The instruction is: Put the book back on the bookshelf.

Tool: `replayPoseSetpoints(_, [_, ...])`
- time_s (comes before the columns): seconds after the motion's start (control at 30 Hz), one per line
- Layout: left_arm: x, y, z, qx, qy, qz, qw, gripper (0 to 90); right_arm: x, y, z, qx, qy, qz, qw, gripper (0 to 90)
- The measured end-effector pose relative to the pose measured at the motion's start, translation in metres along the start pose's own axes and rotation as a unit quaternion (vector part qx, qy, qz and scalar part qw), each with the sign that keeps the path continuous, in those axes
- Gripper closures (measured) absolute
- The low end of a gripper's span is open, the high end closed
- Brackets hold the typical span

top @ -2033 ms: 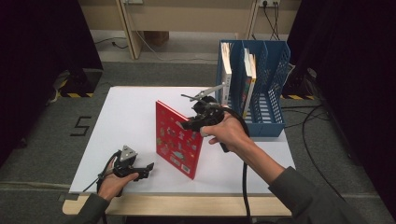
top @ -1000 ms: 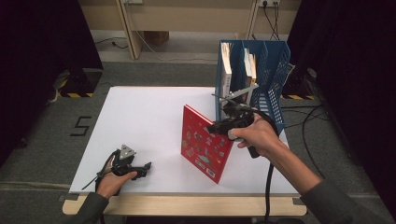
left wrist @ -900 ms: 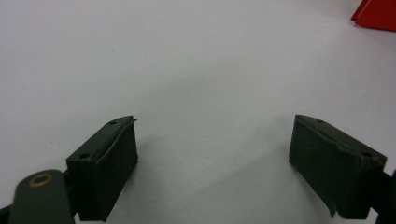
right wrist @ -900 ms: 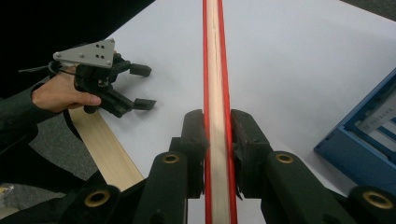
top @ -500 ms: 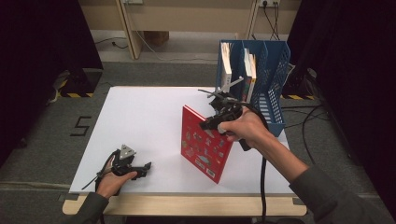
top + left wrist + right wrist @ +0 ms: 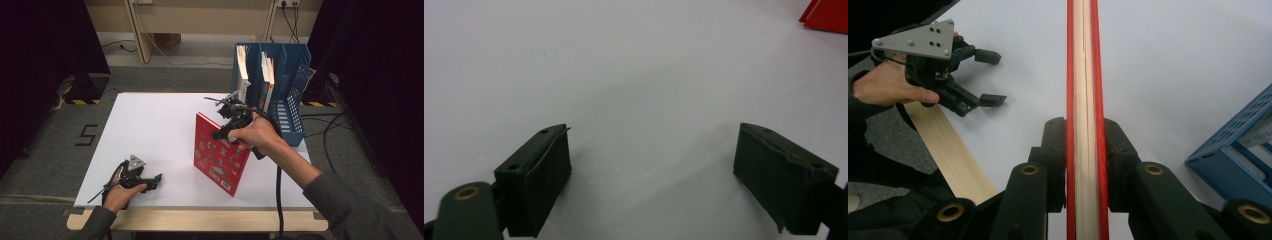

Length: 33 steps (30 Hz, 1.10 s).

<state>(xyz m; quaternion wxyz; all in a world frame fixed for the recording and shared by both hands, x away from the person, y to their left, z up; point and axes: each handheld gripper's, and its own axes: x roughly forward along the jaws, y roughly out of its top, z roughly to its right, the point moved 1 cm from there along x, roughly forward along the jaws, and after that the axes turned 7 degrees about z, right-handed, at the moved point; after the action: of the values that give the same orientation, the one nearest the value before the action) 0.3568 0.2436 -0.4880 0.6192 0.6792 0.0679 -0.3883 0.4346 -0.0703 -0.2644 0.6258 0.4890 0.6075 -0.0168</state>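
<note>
Two grippers on the table, but just one is working right now. The right gripper (image 6: pixel 223 131) has its jaws clamped on the top edge of a thin red picture book (image 6: pixel 220 155), which stands upright and a bit tilted on the white table (image 6: pixel 150 130), near the front edge and just in front of the blue file rack (image 6: pixel 292 75). In the right gripper view the book (image 6: pixel 1083 75) runs straight out between the pads (image 6: pixel 1055 150), red covers outside and pale page edges in the middle — so the pinch goes across the whole thickness. The left gripper (image 6: pixel 145 181) rests on the table at the front left corner, well apart from the book, jaws spread wide with nothing between them; its own view has the two pads (image 6: pixel 541 175) over bare white surface. The rack already holds a few upright books (image 6: pixel 243 67) in its slots, so my guess is the red one goes in there too. Handling-wise I'd call it light and fairly stiff for its size, but thin — it'll likely swing or flex from a single pinch point, and glossy covers can slip. I'd grip near the middle of the top edge, close to the spine side if possible, and keep it vertical.
</note>
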Motion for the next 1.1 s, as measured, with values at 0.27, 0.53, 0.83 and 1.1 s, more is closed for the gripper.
replayPoseSetpoints(0.27, [0.000,0.000,0.000,0.000,-0.001,-0.001,1.0000,14.3,0.001,0.000,-0.002,-0.027,-0.012,0.002,0.9995,78.8])
replayPoseSetpoints(0.53, [0.000,0.000,0.000,0.000,-0.002,-0.001,1.0000,13.8,-0.014,-0.008,0.002,-0.022,-0.010,0.027,0.9994,79.1])
replayPoseSetpoints(0.83, [0.000,0.000,-0.001,-0.001,-0.003,-0.001,1.0000,13.6,-0.052,-0.021,0.013,0.007,-0.020,0.071,0.9973,79.1])
replayPoseSetpoints(1.1, [0.000,0.000,-0.001,-0.002,-0.006,-0.001,1.0000,12.8,-0.092,-0.034,0.025,0.024,-0.049,0.092,0.9943,79.1])
